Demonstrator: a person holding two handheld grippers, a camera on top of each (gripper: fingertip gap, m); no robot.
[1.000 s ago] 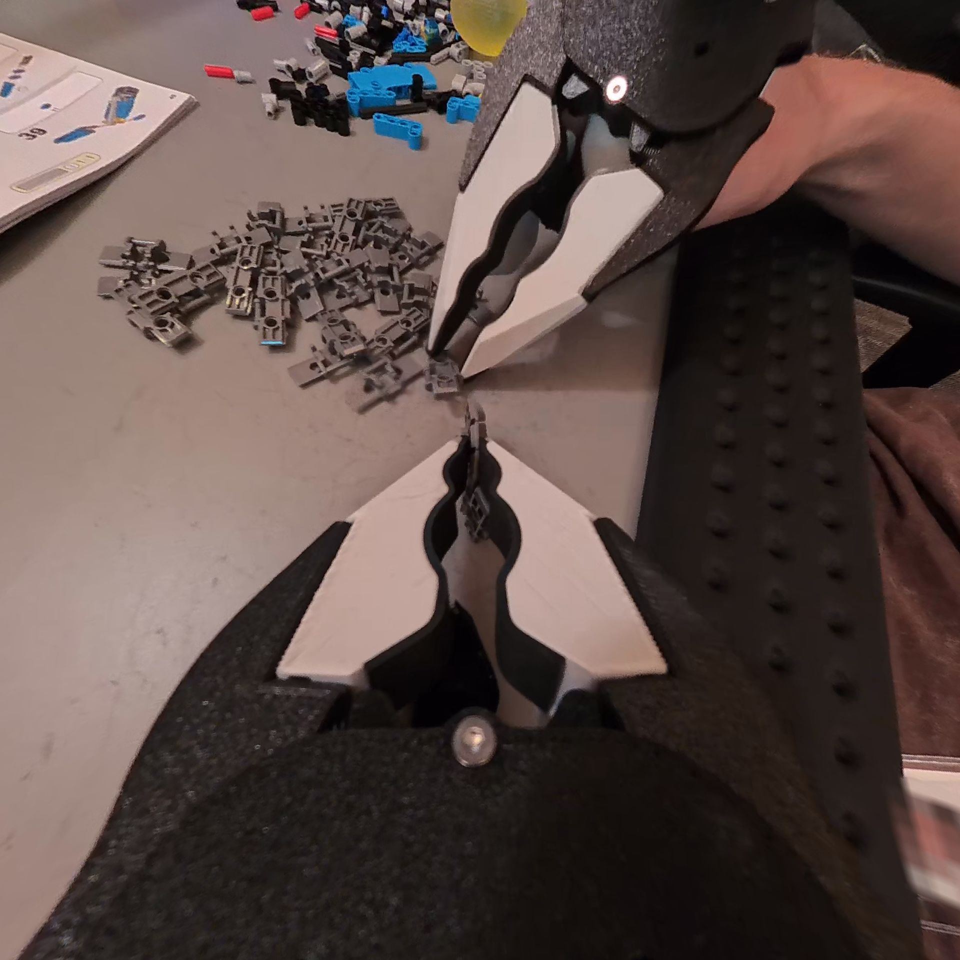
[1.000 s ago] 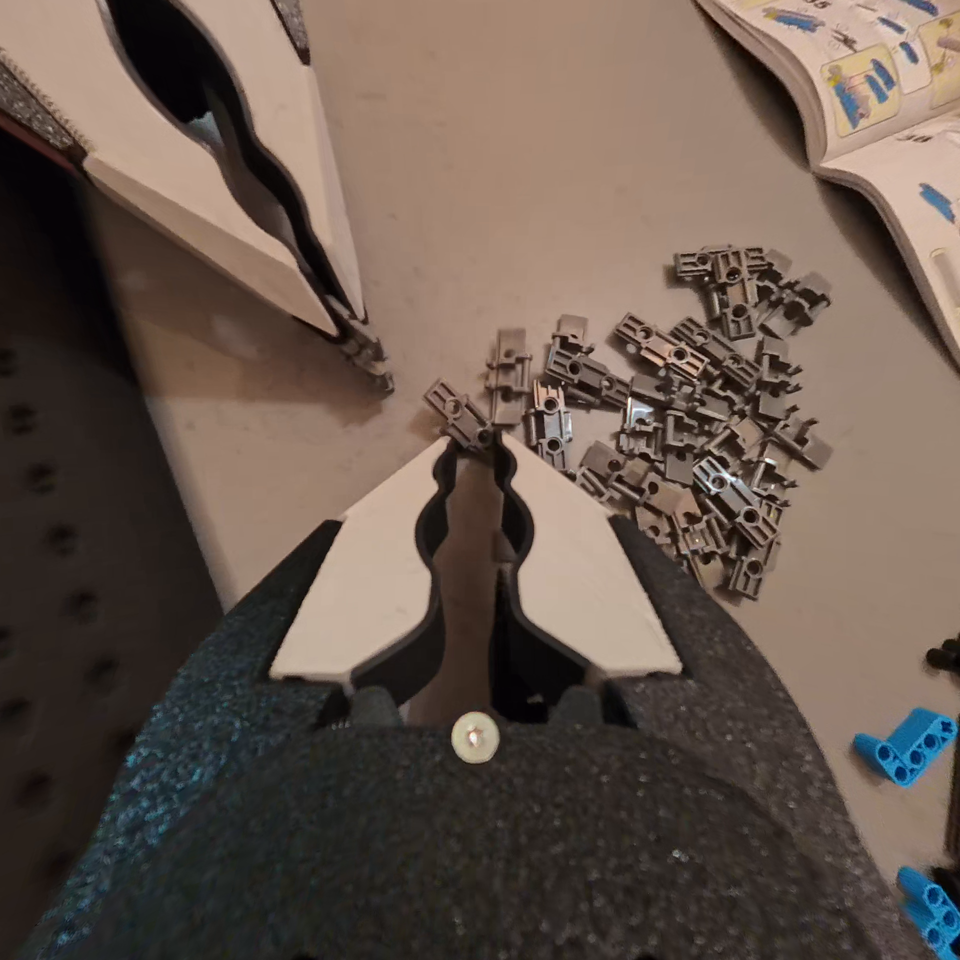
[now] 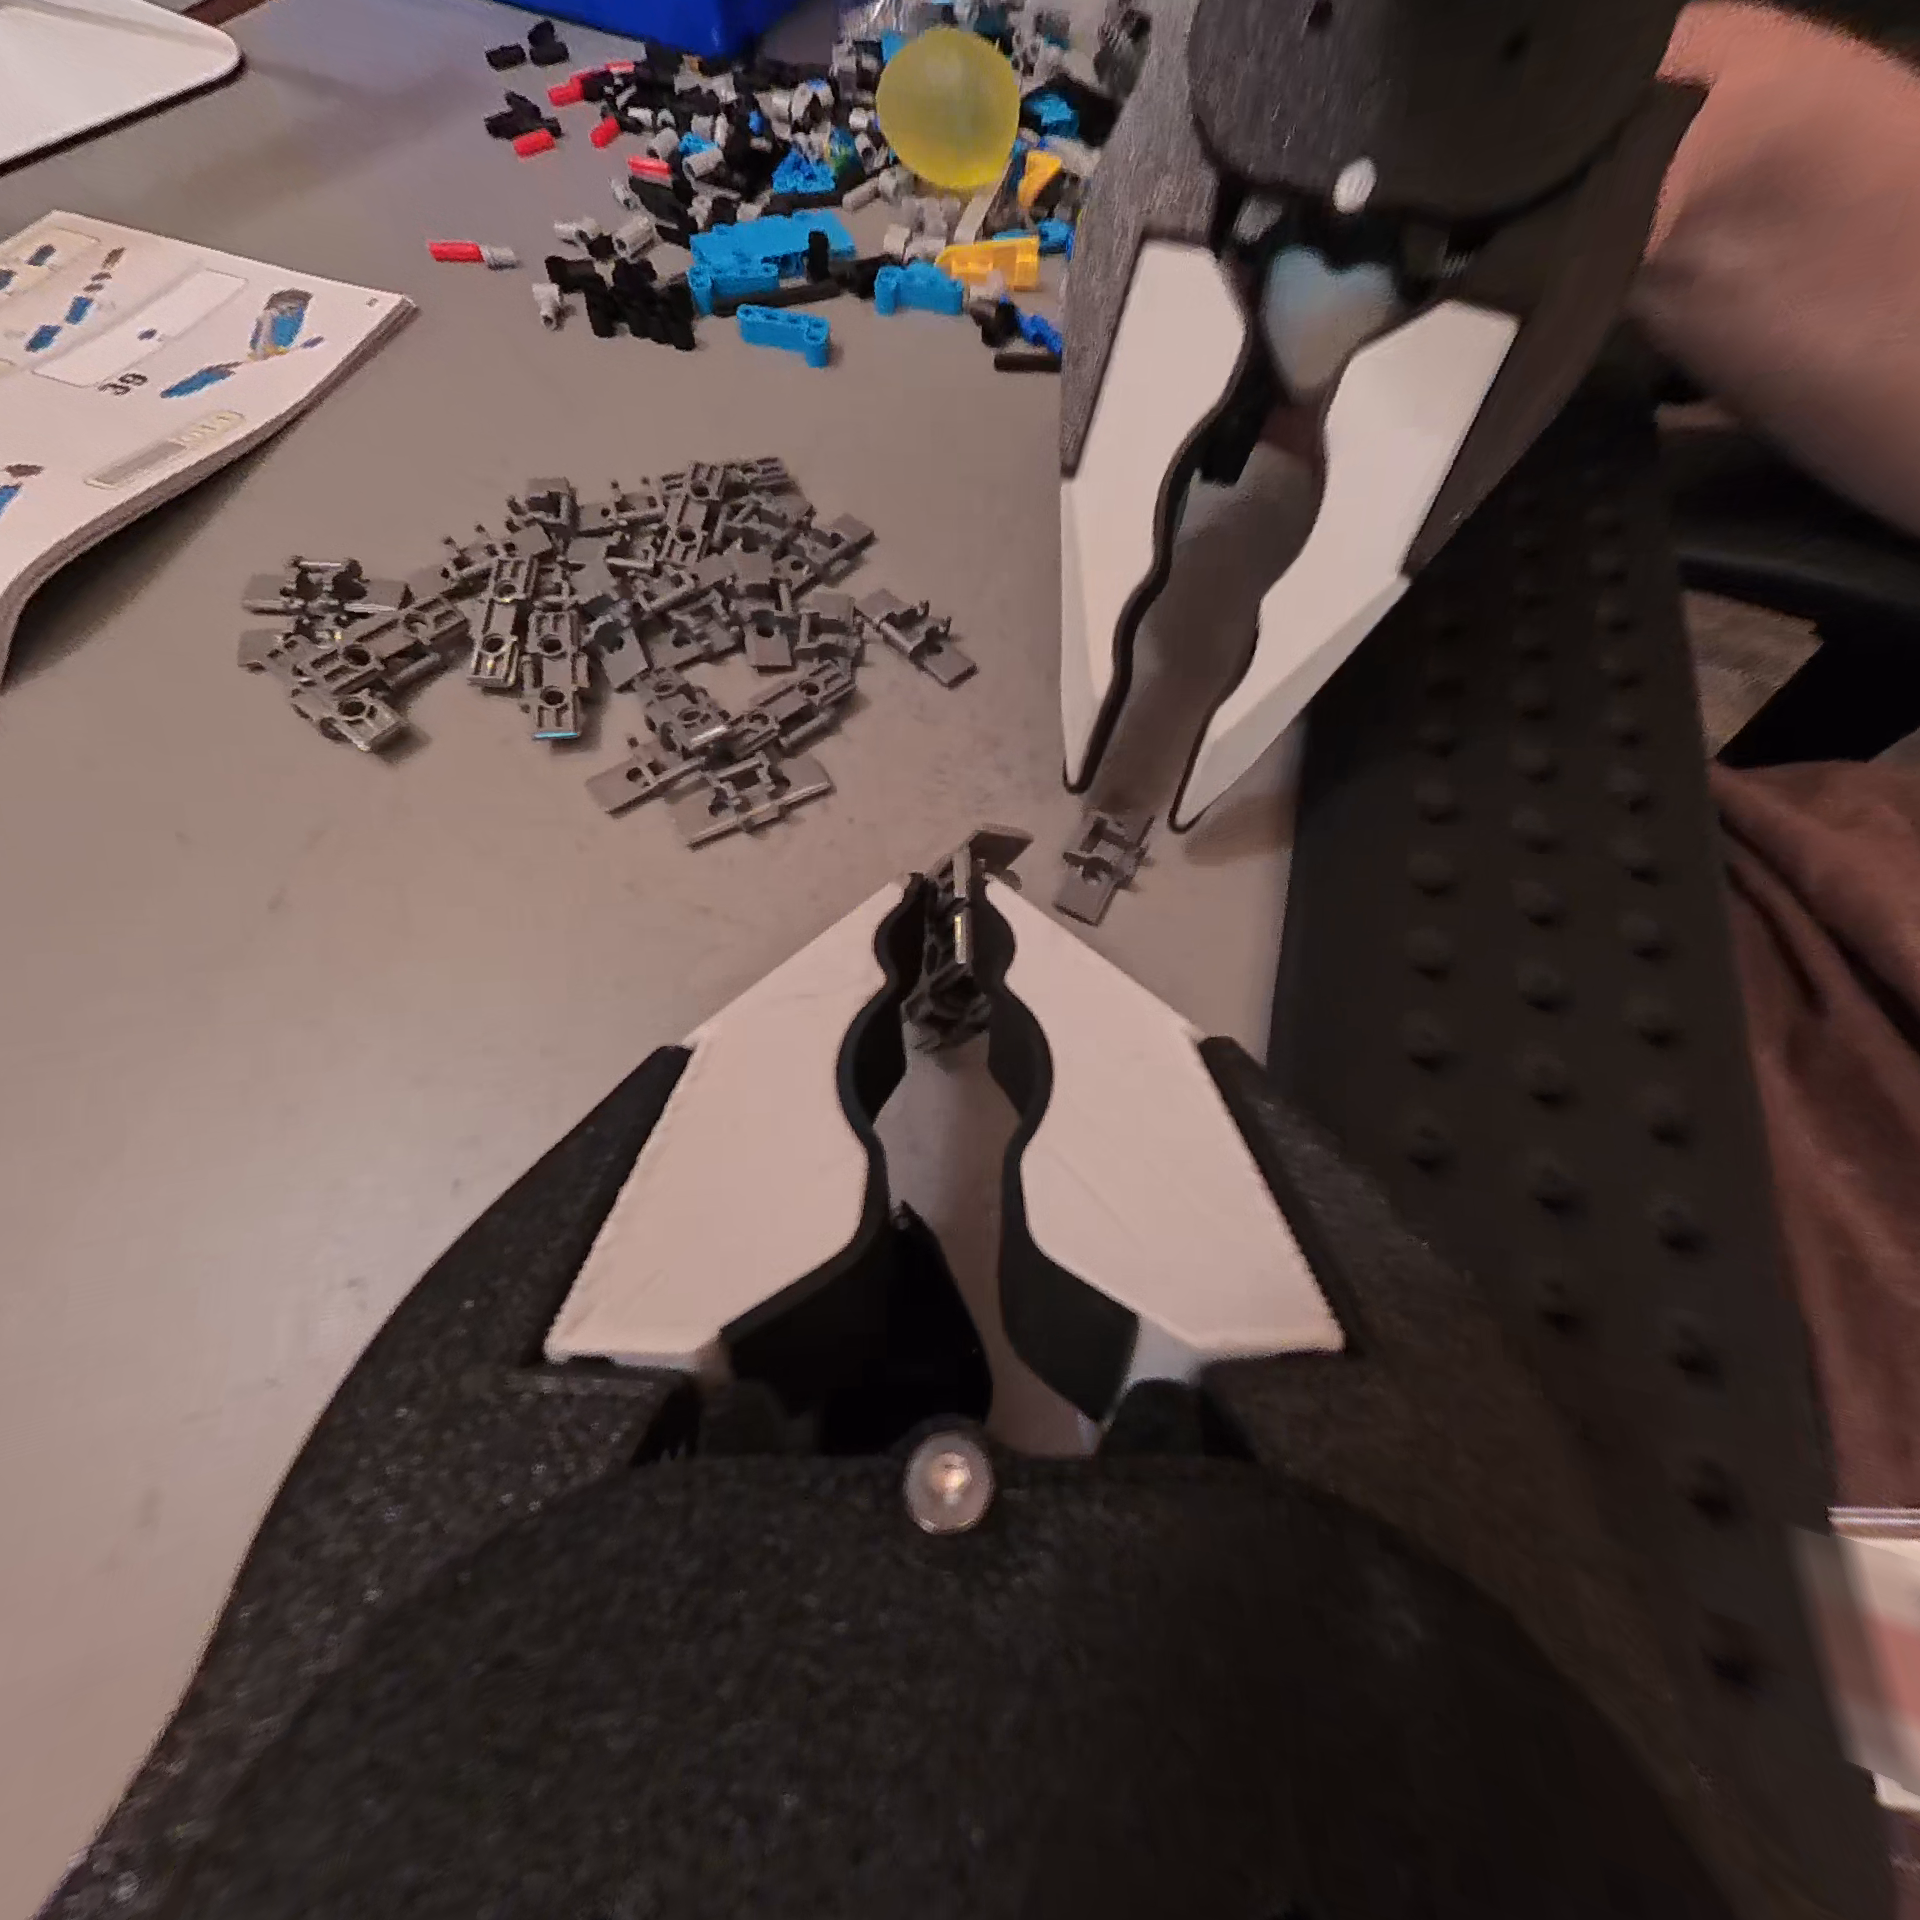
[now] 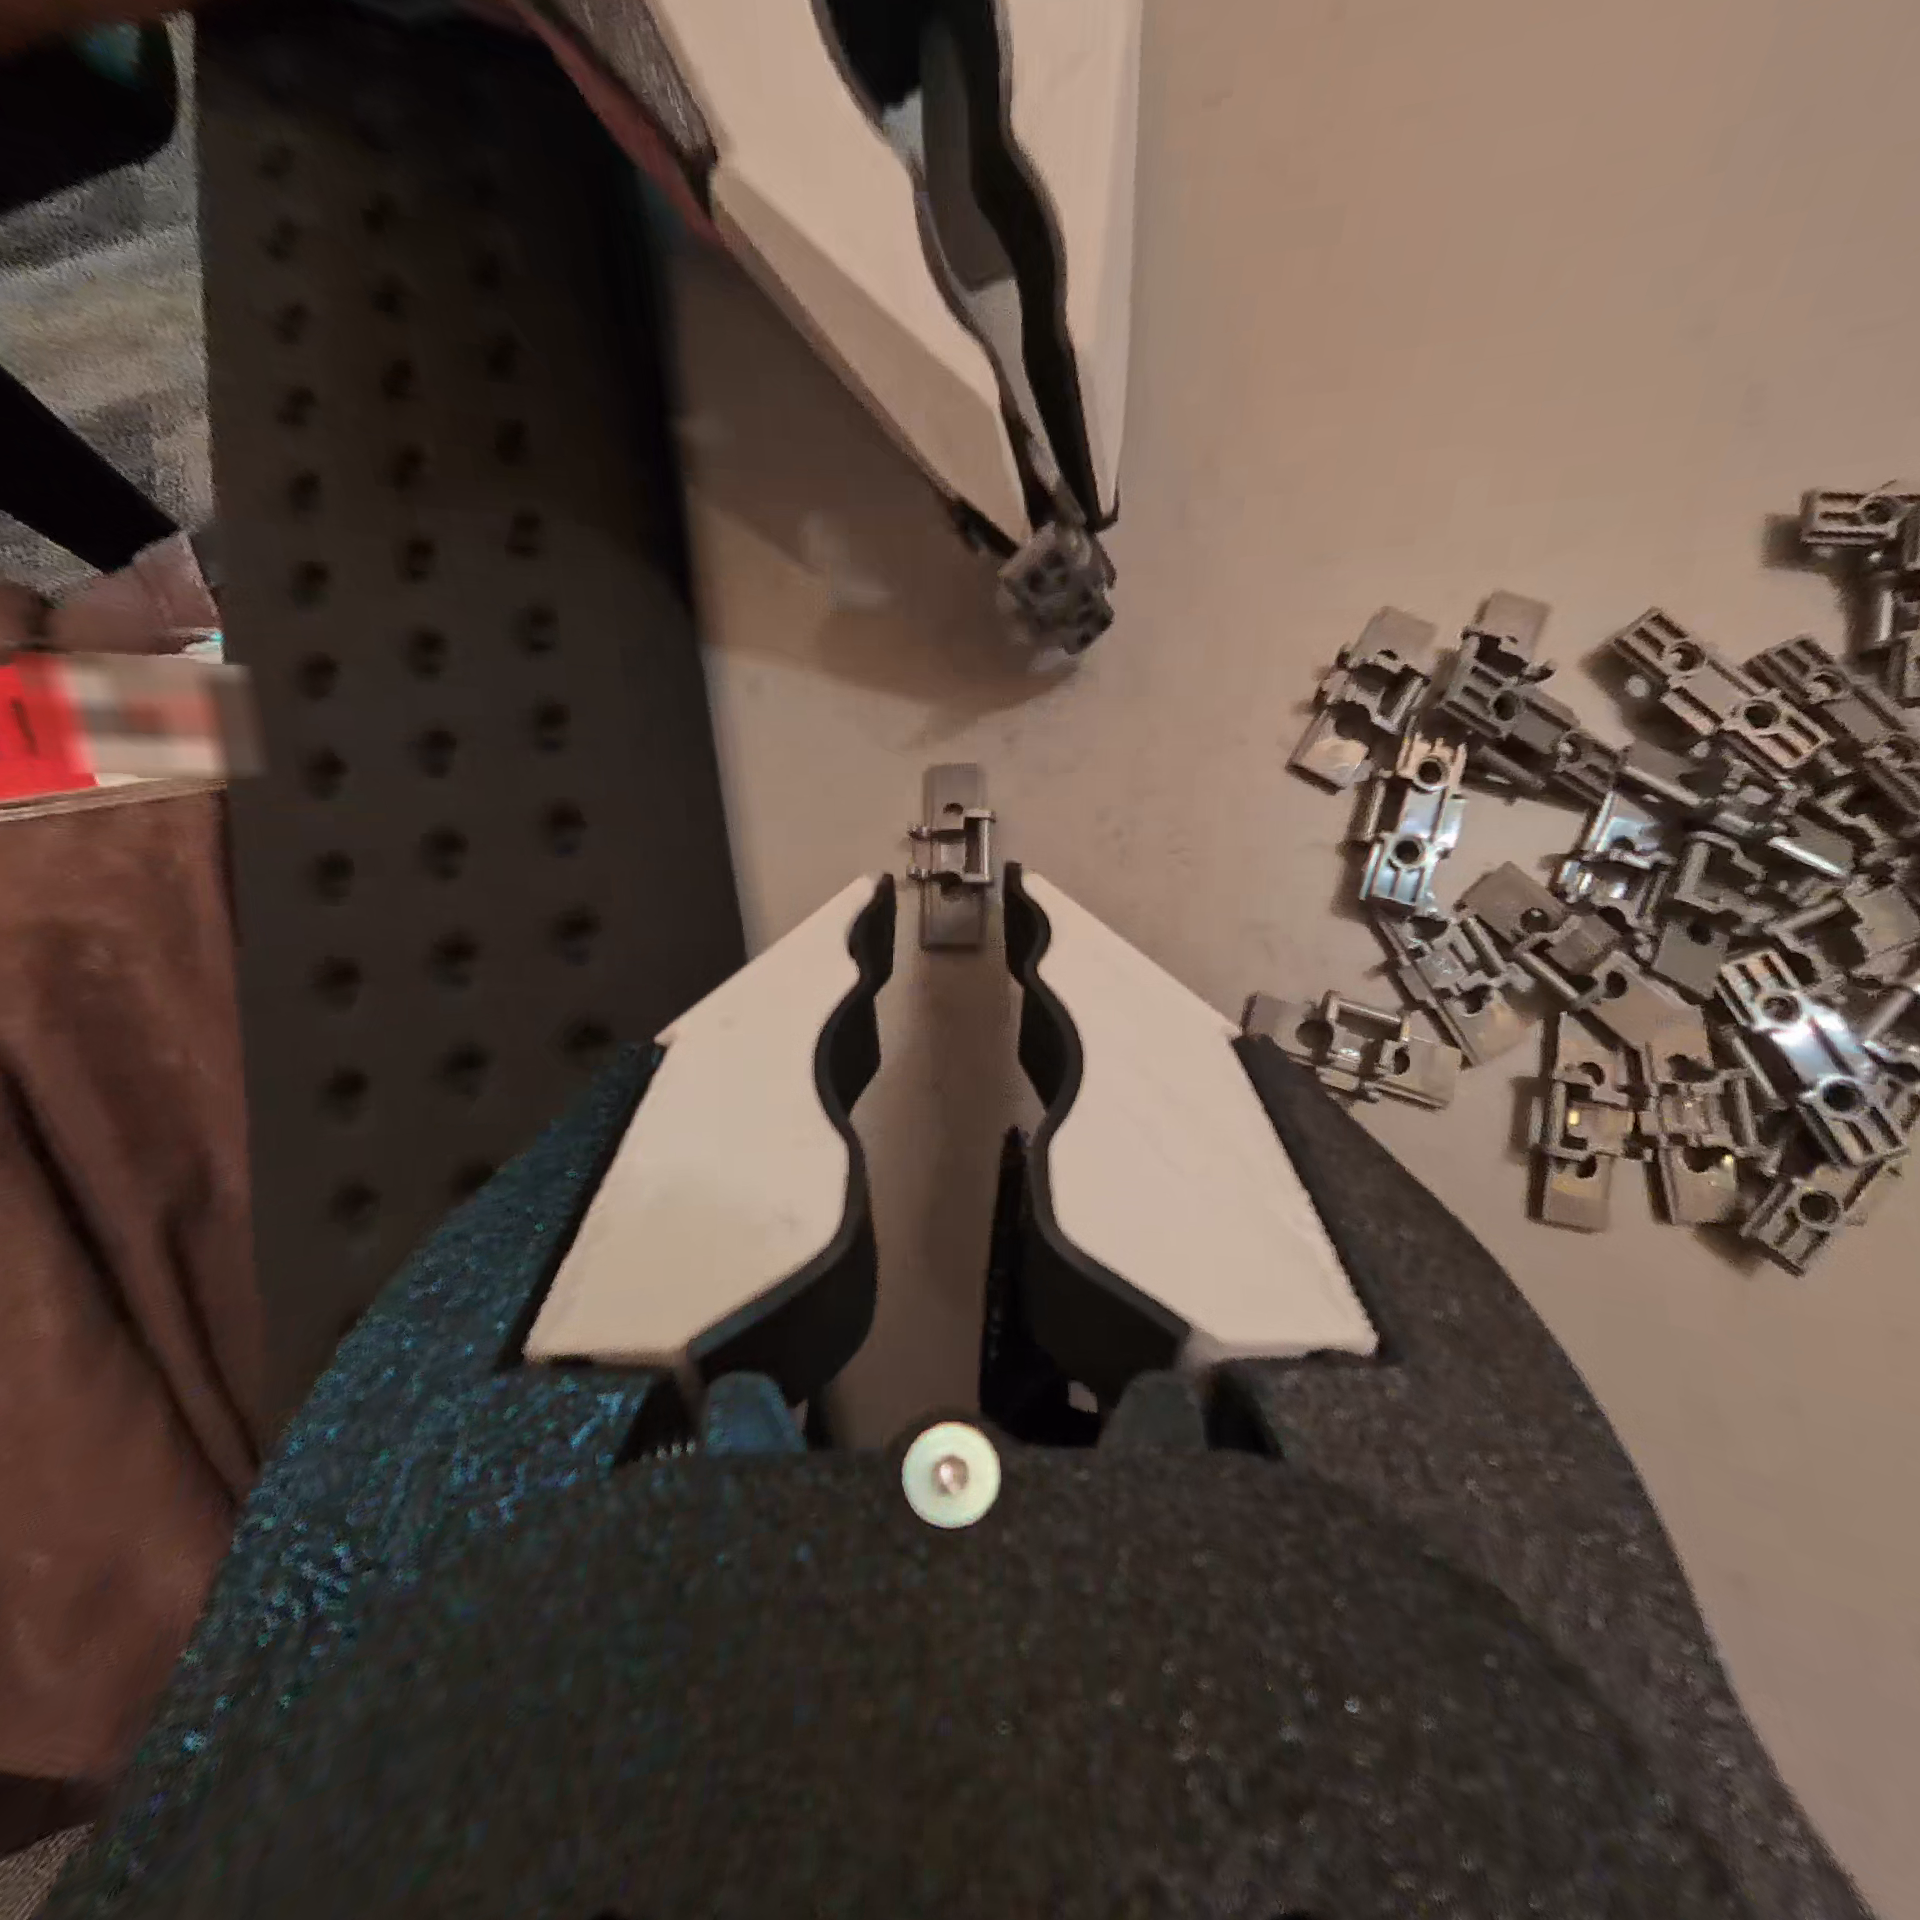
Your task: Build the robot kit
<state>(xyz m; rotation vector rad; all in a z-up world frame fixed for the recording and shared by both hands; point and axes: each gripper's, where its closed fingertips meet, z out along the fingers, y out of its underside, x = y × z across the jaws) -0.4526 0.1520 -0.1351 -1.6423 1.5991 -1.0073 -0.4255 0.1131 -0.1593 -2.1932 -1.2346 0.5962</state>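
Broadly, the grey table (image 3: pixel 260 1039) carries a heap of grey track links (image 3: pixel 582 634) well left of the left gripper (image 3: pixel 951 904), which pinches a short linked piece (image 3: pixel 951 956). Judged from this, the right gripper (image 4: pixel 948 883), jaws spread astride a loose single link (image 4: pixel 954 862), should close squarely across its width. Only the right wrist view shows that link centred between the tips; only the left shows the coloured parts pile (image 3: pixel 790 208) beyond.

Loose track link (image 4: pixel 954 862) lying on the table (image 3: pixel 312 1039) between the right gripper's (image 4: pixel 948 883) parted tips, left gripper (image 3: pixel 951 894) just beyond clamping another link (image 3: pixel 951 956), pile of links (image 3: pixel 582 634) sitting left of both, booklet (image 3: pixel 156 395) lying farther left.
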